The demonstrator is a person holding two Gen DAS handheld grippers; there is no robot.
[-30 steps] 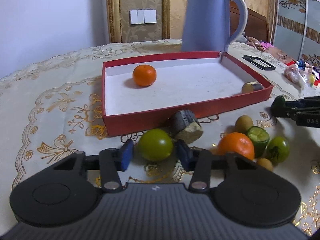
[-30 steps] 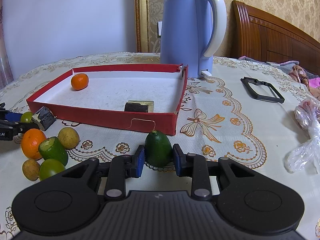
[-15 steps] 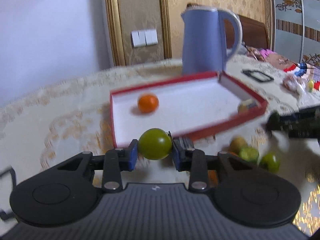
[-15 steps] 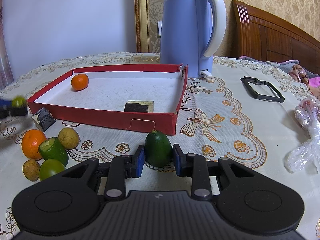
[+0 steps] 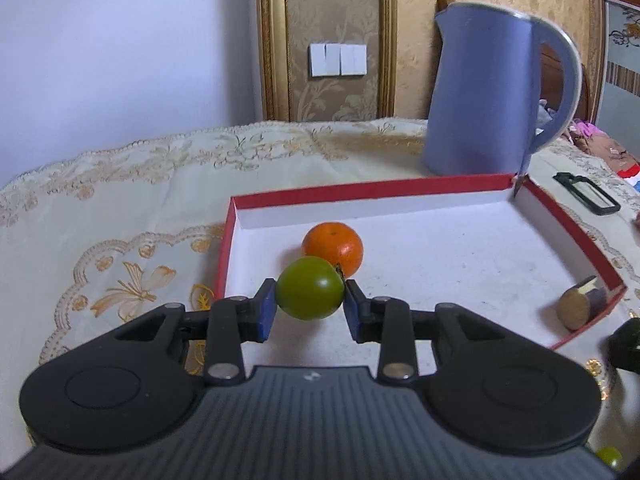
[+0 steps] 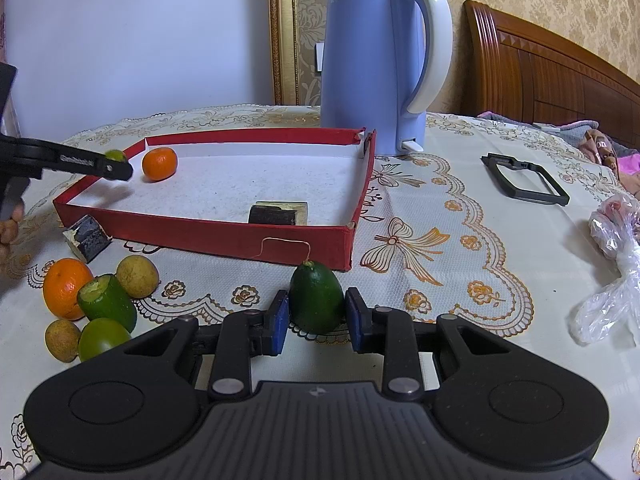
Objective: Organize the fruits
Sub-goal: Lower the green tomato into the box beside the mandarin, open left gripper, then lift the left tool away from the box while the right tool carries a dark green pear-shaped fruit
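The left gripper [image 5: 310, 304], clamped on a green fruit [image 5: 310, 294], holds it above the red tray [image 5: 568, 220] beside the orange [image 5: 334, 247], apparently for sorting; the right gripper [image 6: 316, 318] pinches a dark green fruit [image 6: 316, 302] in front of the tray.

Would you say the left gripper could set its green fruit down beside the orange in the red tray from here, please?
Probably yes: the left gripper, shut on the green fruit, hangs over the red tray, with bare floor beside the orange.
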